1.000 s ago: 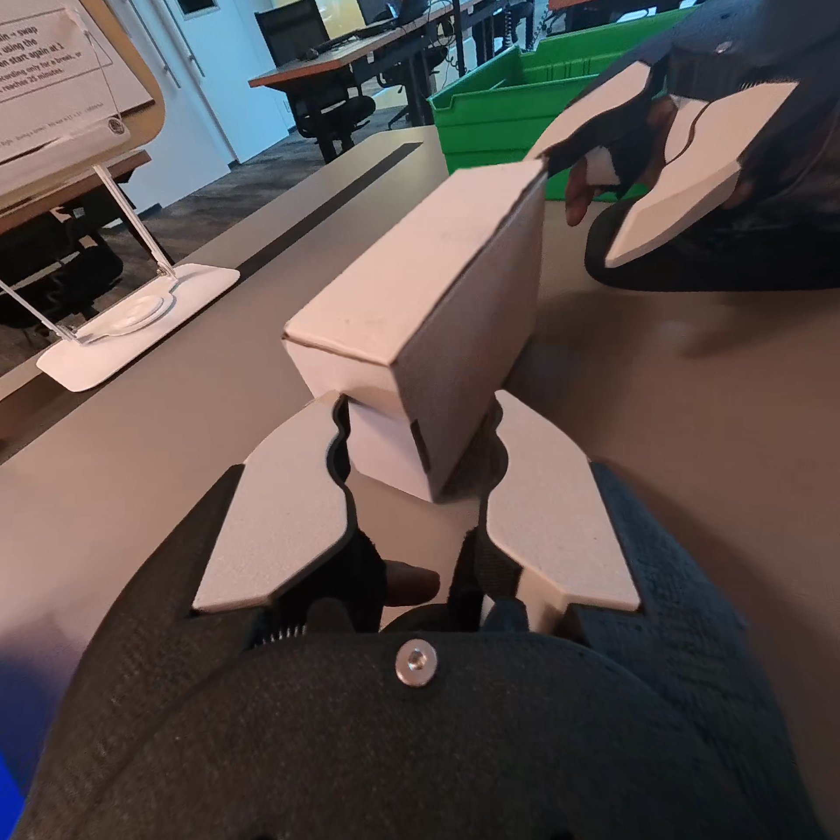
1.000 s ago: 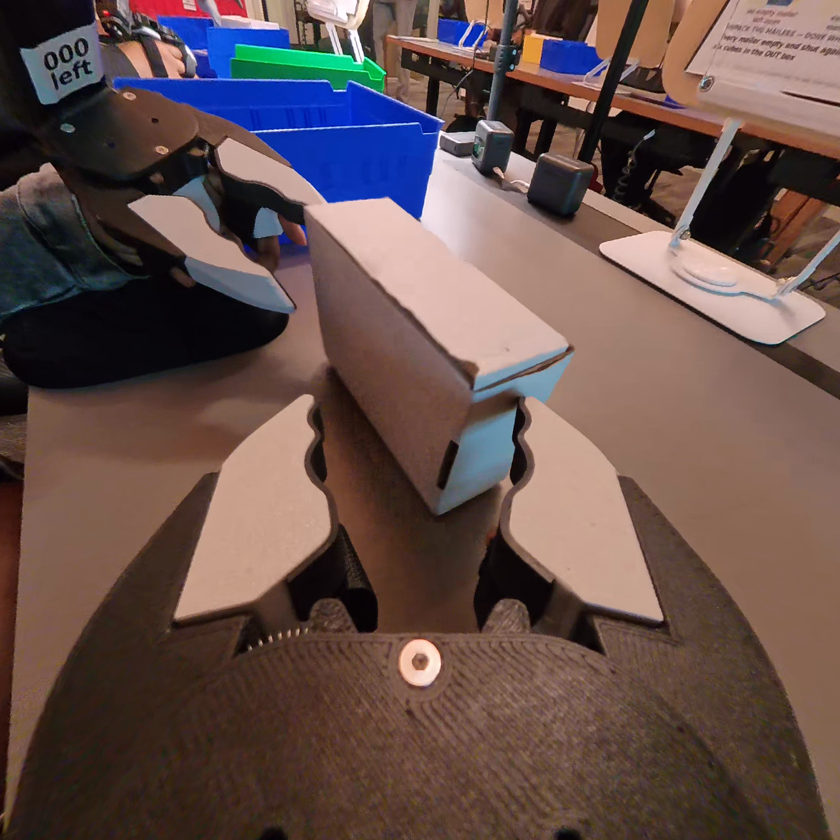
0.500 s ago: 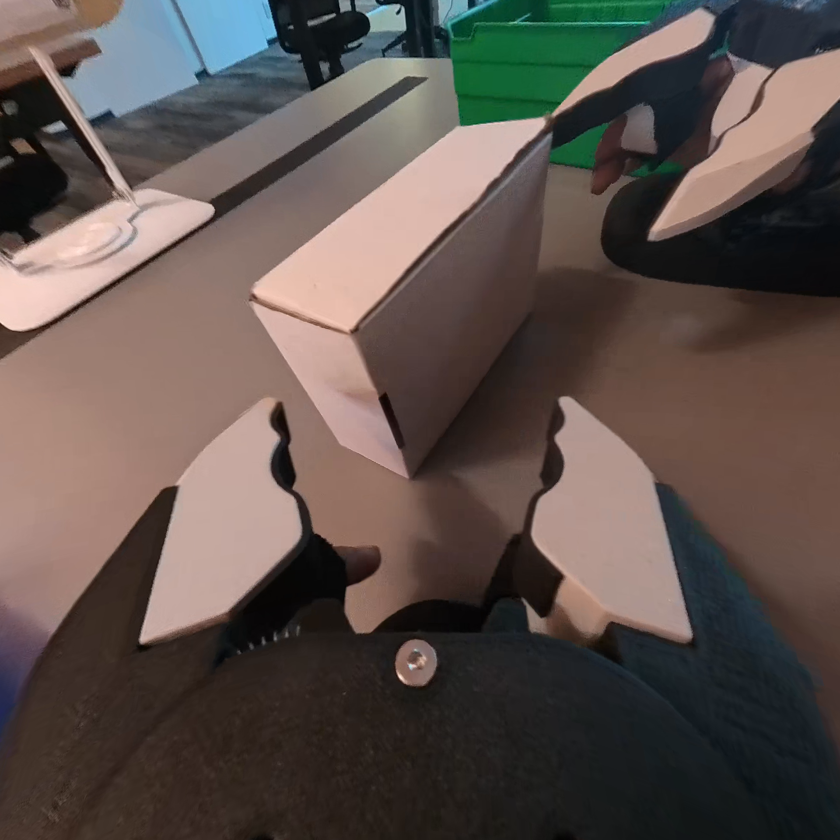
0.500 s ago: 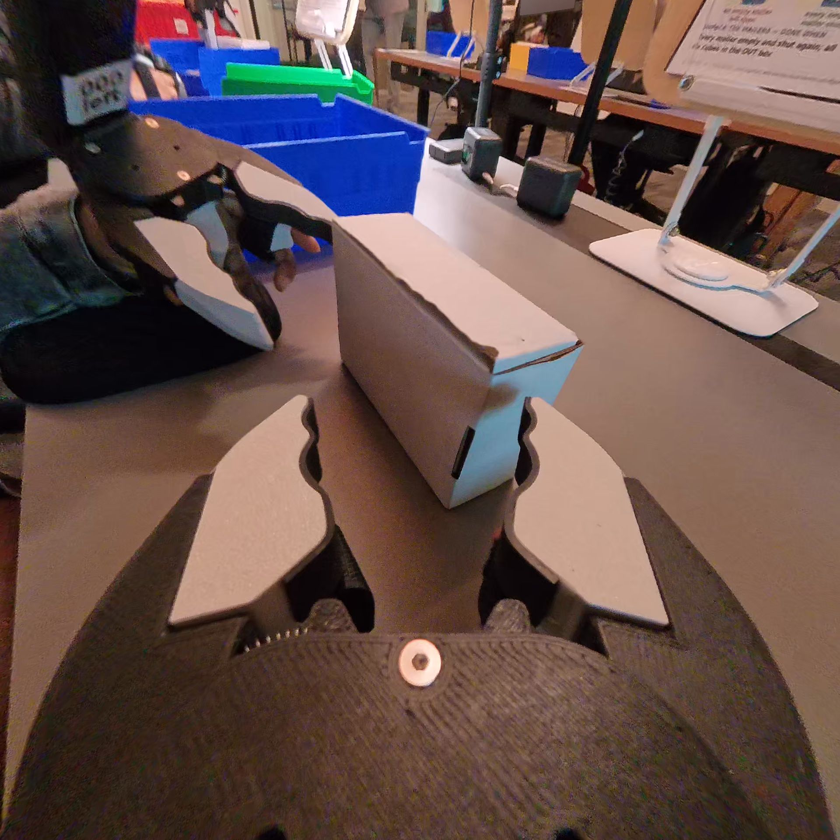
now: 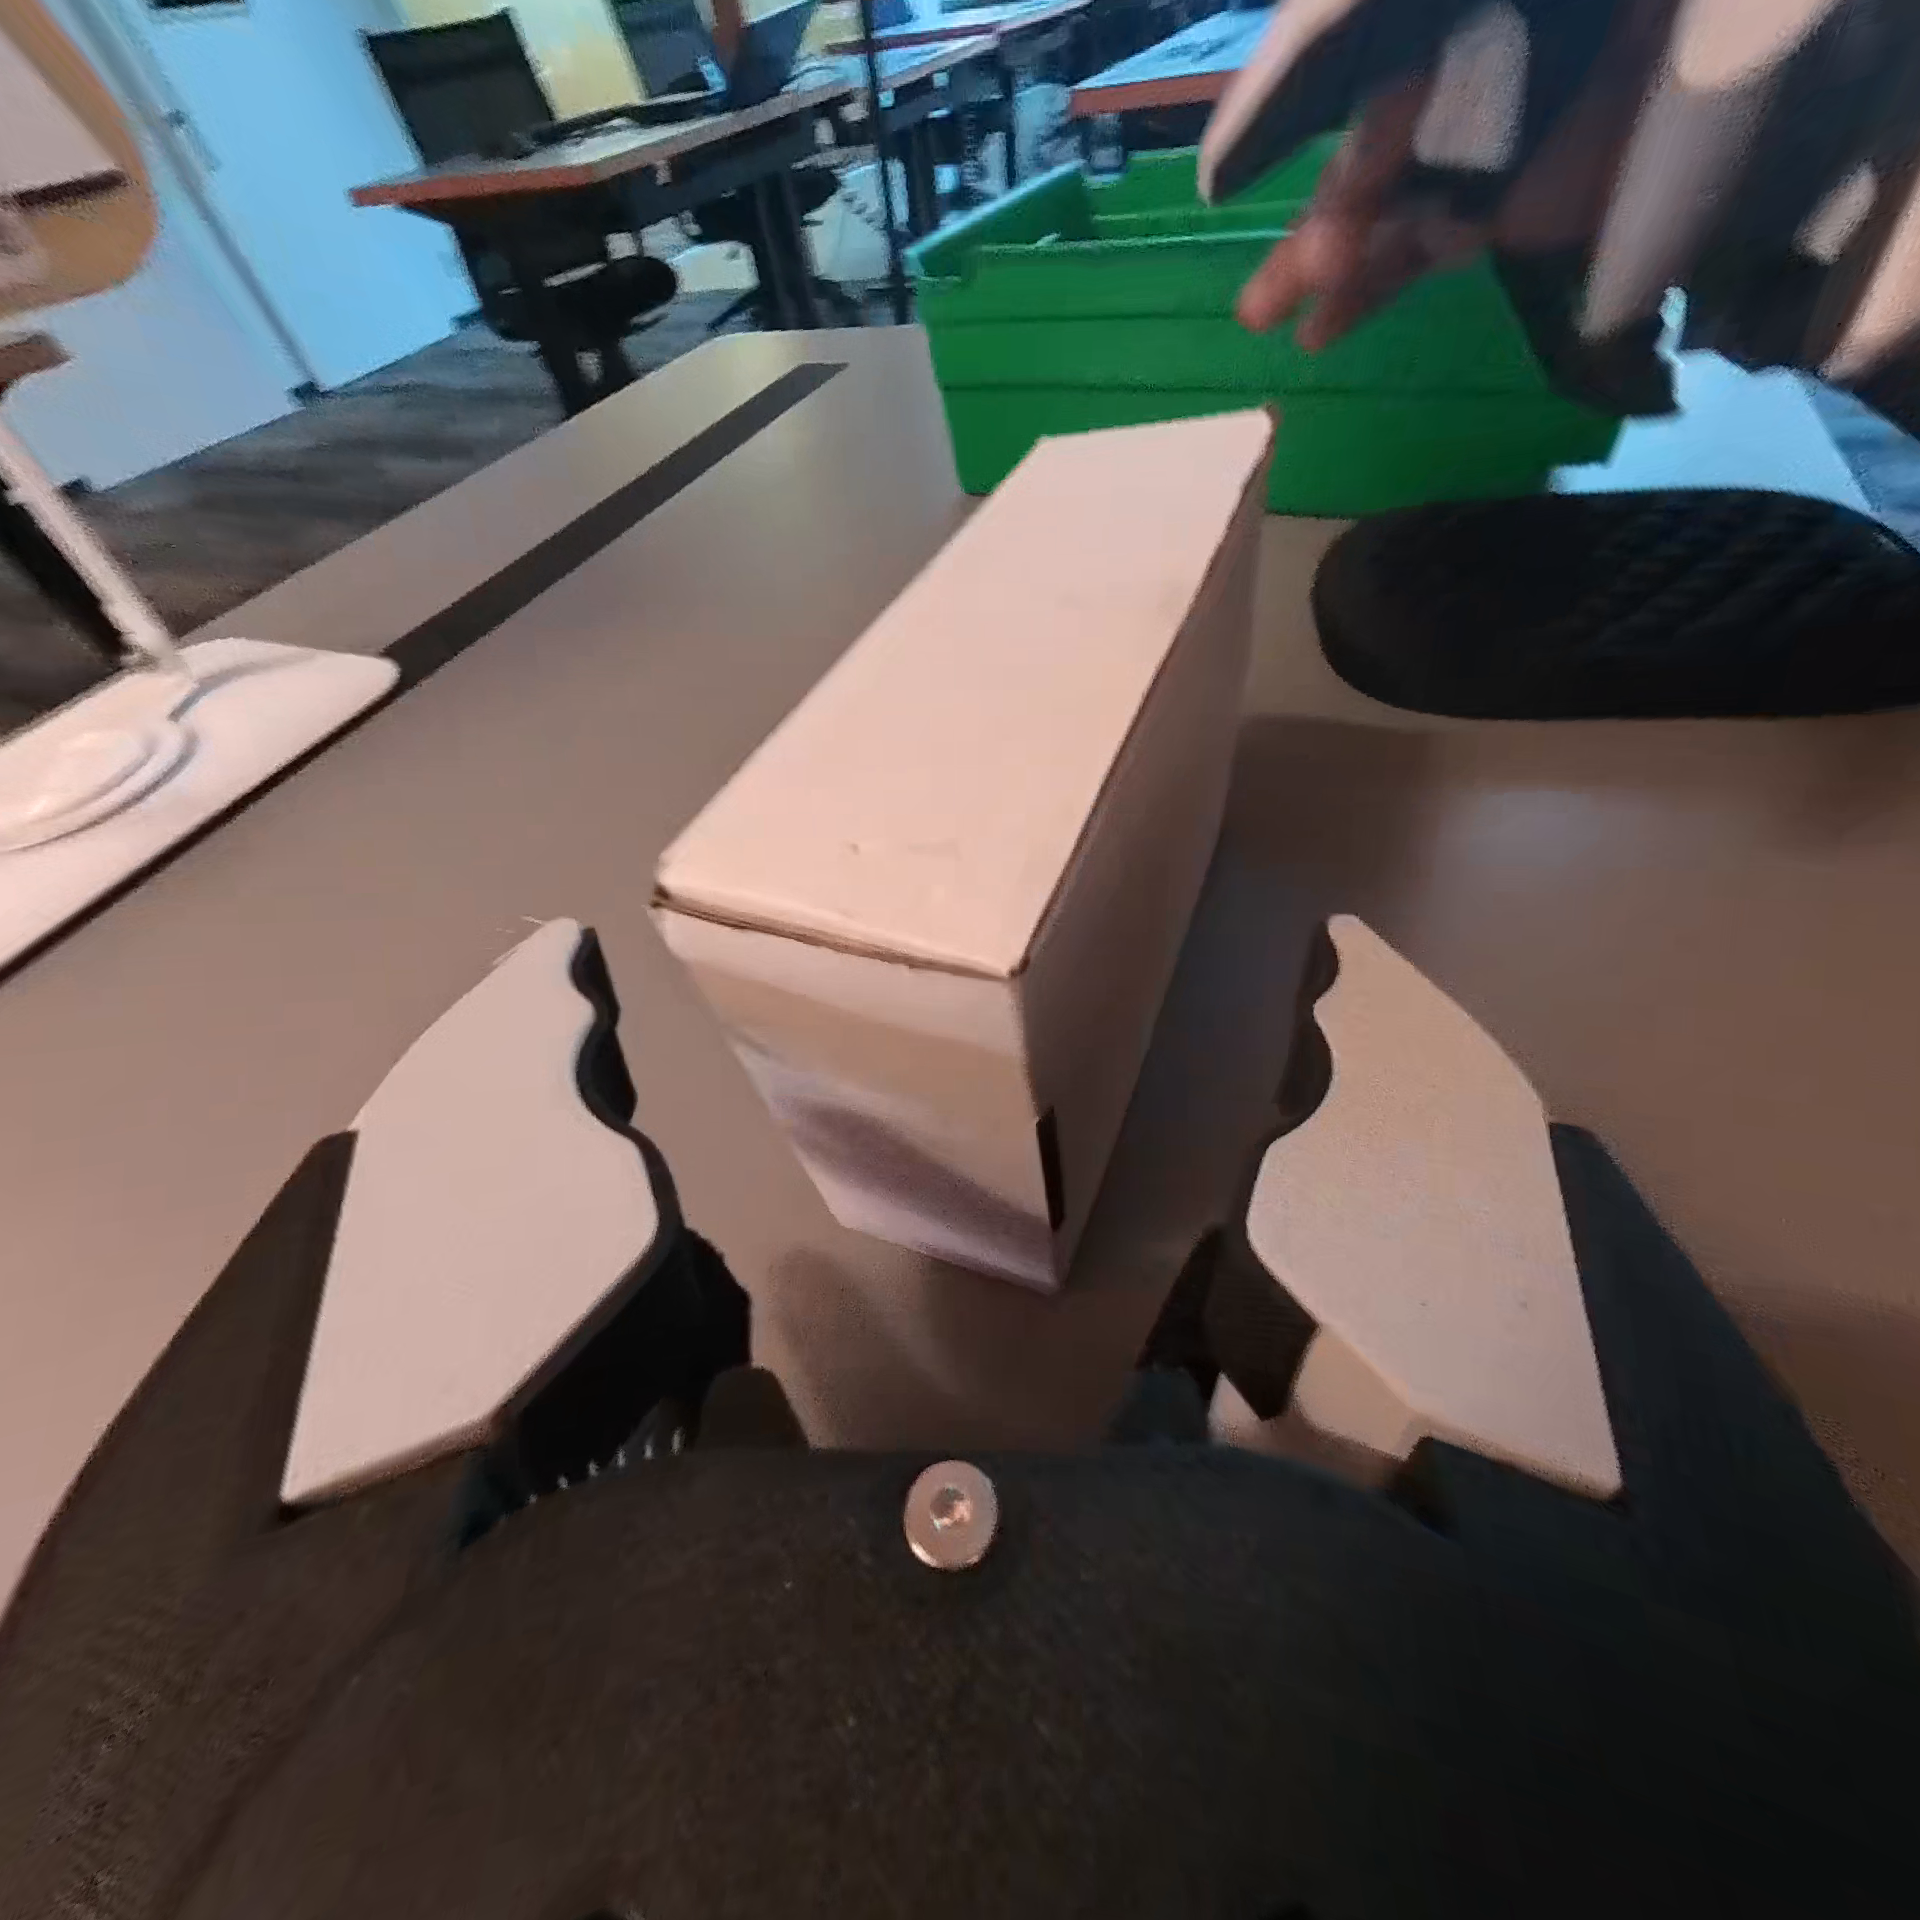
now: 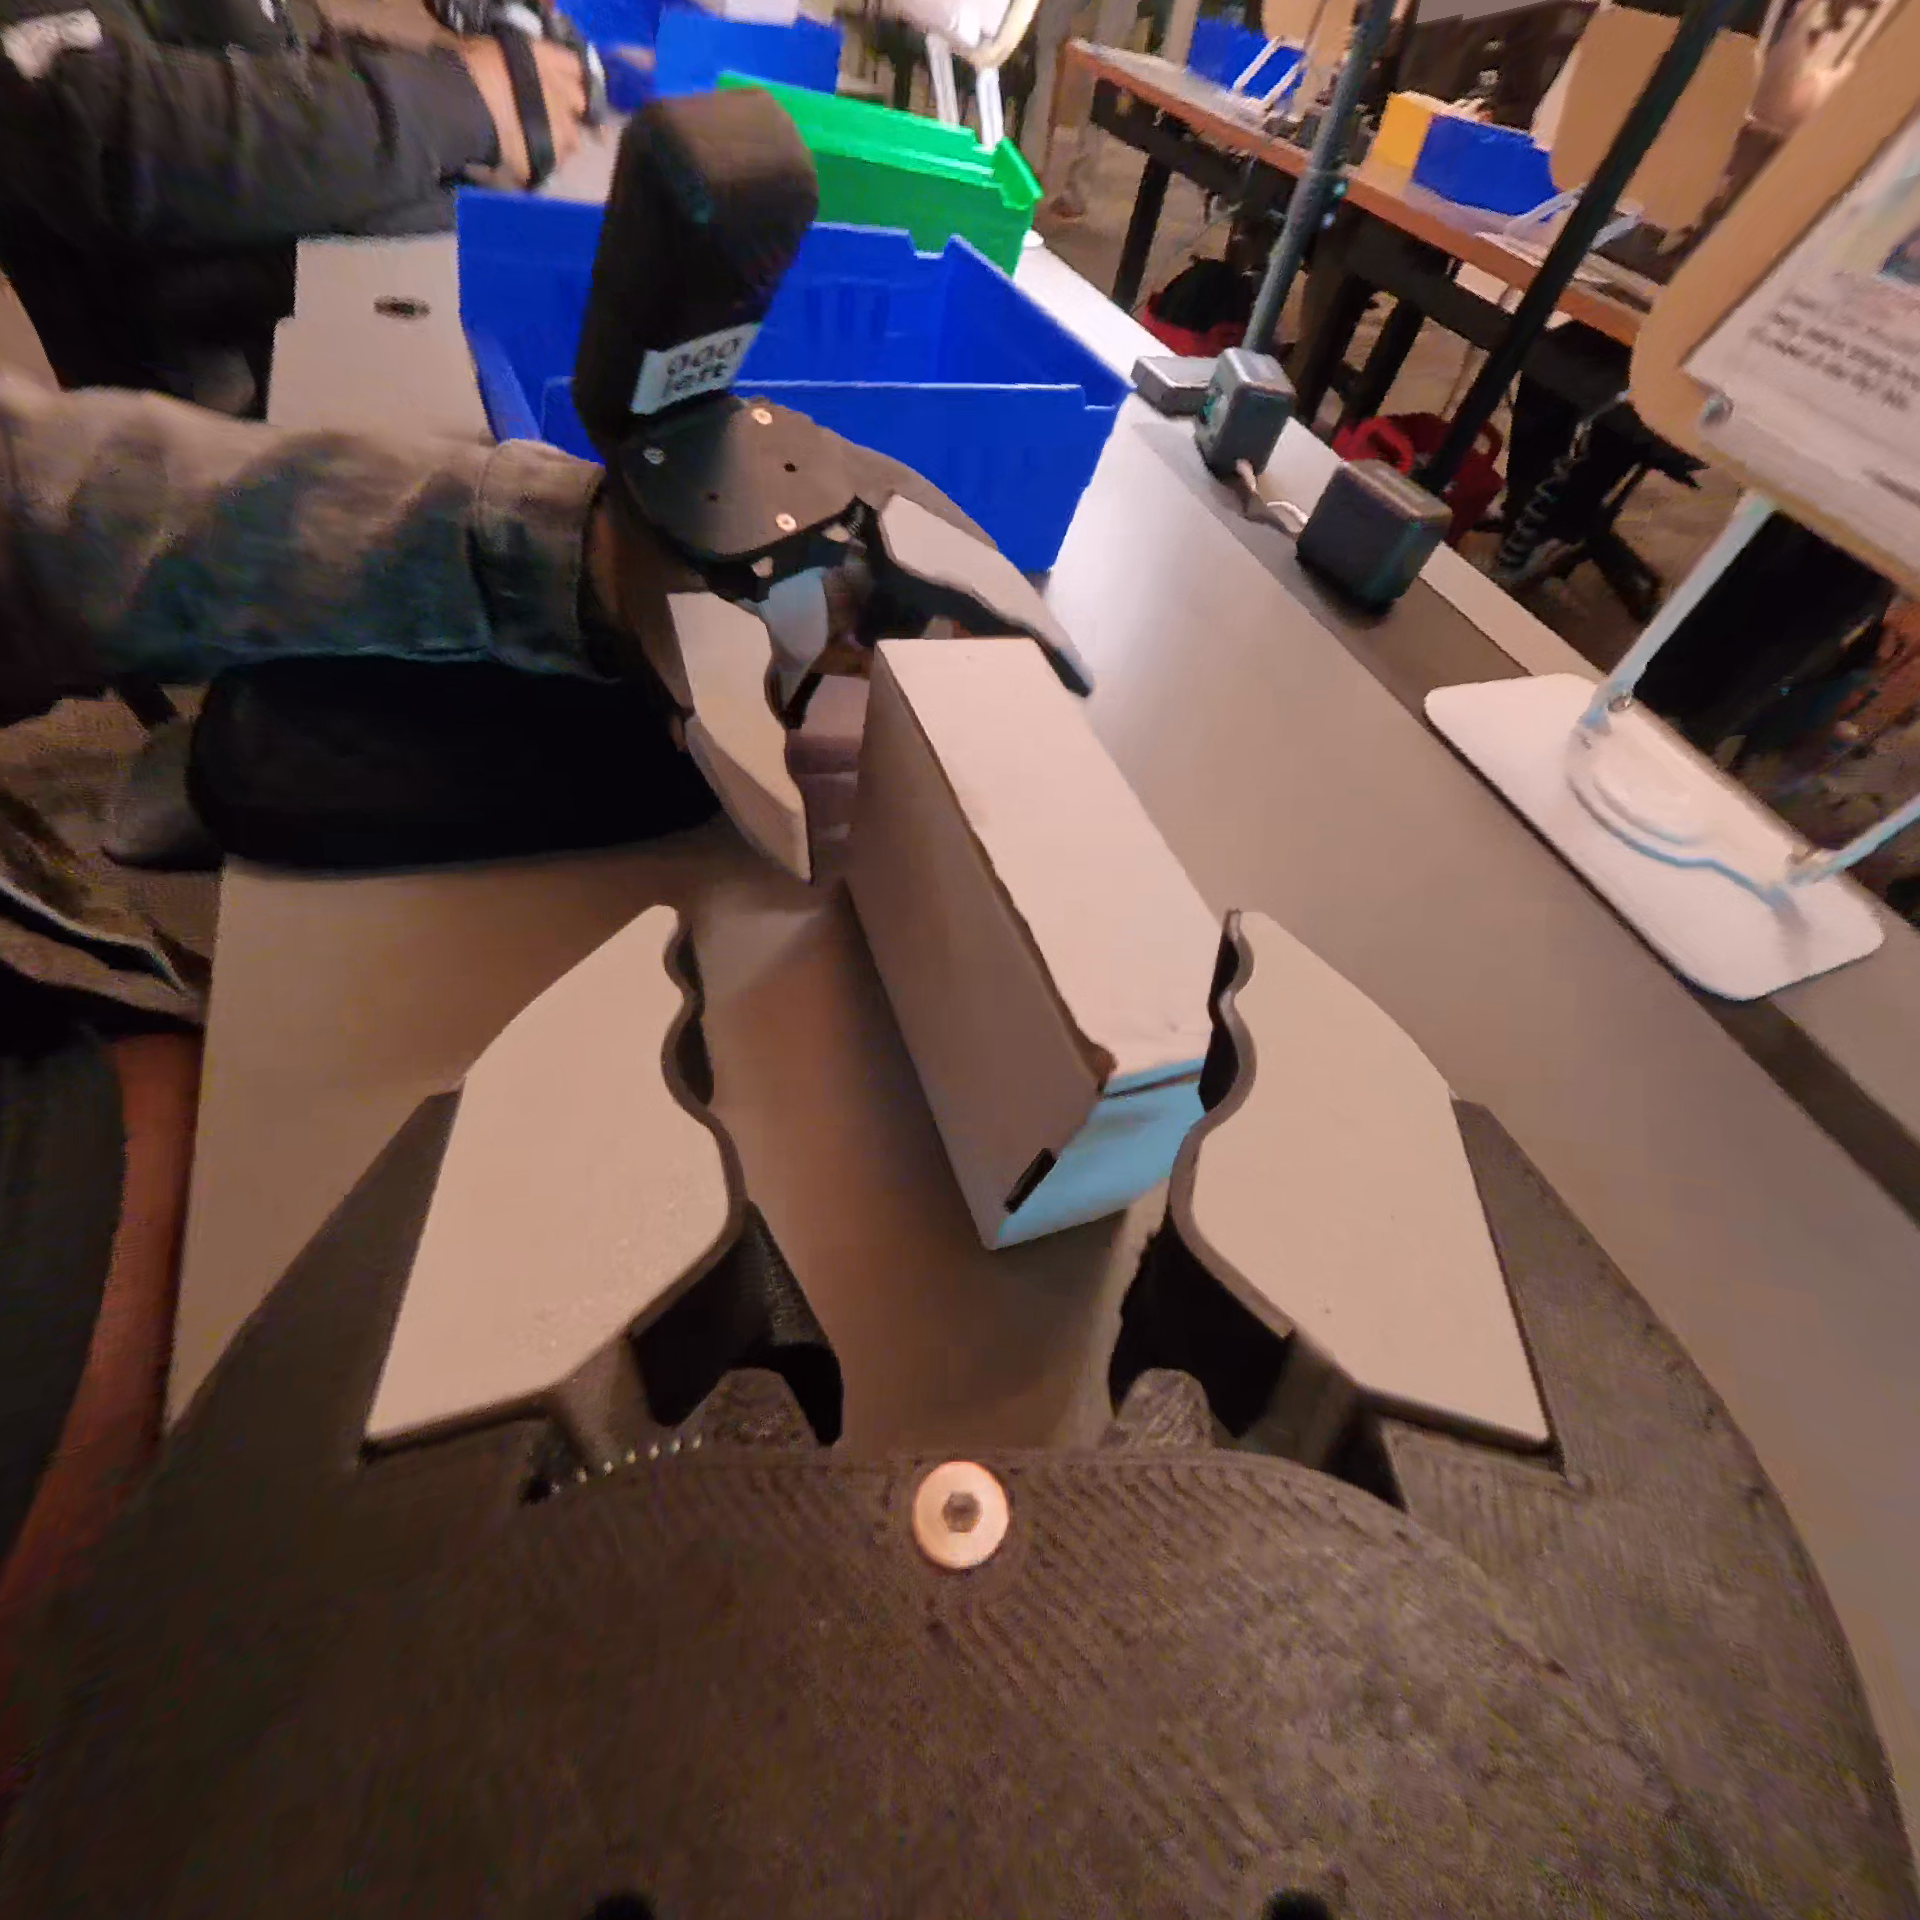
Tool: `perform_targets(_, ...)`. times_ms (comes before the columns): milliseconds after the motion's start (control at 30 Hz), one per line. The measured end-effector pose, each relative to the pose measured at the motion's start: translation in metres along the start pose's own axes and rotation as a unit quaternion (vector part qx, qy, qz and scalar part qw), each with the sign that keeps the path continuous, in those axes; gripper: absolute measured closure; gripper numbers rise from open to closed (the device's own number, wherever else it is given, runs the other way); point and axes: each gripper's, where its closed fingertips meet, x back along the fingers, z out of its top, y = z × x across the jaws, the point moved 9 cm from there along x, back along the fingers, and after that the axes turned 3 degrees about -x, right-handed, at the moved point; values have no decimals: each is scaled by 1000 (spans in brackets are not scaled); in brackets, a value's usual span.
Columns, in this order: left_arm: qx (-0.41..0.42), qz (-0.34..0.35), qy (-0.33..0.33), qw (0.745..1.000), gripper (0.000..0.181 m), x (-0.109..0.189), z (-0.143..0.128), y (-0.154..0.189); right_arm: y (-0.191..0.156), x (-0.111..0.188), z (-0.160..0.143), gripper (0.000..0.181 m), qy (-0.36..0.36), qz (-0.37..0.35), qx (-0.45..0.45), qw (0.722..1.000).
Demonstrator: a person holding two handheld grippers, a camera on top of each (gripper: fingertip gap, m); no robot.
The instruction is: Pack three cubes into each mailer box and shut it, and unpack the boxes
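A closed white mailer box (image 5: 997, 790) lies flat on the grey table (image 5: 1558, 987). My left gripper (image 5: 961, 935) is open, with a finger on each side of the box's near end and not gripping it. In the right wrist view the same box (image 6: 1018, 883) runs away from me, and the left gripper (image 6: 930, 774) straddles its far end. My right gripper (image 6: 956, 920) is open and empty, and the box's near end shows between its fingers. In the left wrist view the right gripper (image 5: 1507, 125) is blurred and held above the table beyond the box. No cubes are visible.
A green bin (image 5: 1247, 395) stands behind the box on one side and a blue bin (image 6: 914, 395) on the other. A black padded rest (image 5: 1621, 603) lies by the green bin. A white stand base (image 6: 1662, 831) and small dark devices (image 6: 1371, 540) sit along the table's edge.
The left gripper held the box tilted off the table, then set it flat and opened. It now straddles the box's end. The right gripper has risen away from the box.
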Motion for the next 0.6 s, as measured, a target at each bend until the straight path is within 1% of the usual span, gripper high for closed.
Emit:
perform_targets(33, 0, -20, -4, 1000, 63, -4, -4, 0, 2, -2, 4, 91, -8, 5, 19, 1000)
perform_targets(100, 8, -59, -19, 998, 65, -9, -6, 0, 6, -7, 9, 100, -14, 21, 46, 999)
perform_targets(133, 7, -64, -11, 998, 69, -9, -6, -1, 10, -10, 9, 106, -10, 29, 53, 998)
perform_targets(200, 13, -69, 1, 997, 78, -9, -5, -5, 18, -18, 3, 108, 4, 38, 64, 997)
perform_targets(267, 36, -76, 2, 996, 84, -10, -5, -9, 26, -26, -6, 103, 11, 45, 60, 997)
perform_targets(333, 55, -84, 2, 995, 90, -10, -5, -12, 34, -33, -15, 96, 4, 56, 28, 998)
perform_targets(400, 57, -95, 0, 994, 95, -10, -5, -12, 39, -37, -22, 89, -3, 63, 1, 998)
perform_targets(433, 53, -97, 0, 994, 100, -10, -5, -11, 41, -39, -24, 90, -10, 61, -3, 998)
perform_targets(467, 46, -102, 0, 994, 106, -10, -5, -9, 43, -41, -26, 91, -20, 60, -2, 998)
perform_targets(533, 29, -107, -3, 994, 107, -10, -5, -6, 42, -46, -29, 100, -40, 59, 10, 997)
perform_targets(567, 22, -106, -3, 994, 106, -10, -5, -5, 42, -46, -29, 111, -40, 48, 20, 998)
perform_targets(600, 15, -107, -5, 994, 103, -10, -5, -3, 40, -47, -29, 113, -40, 54, 25, 997)
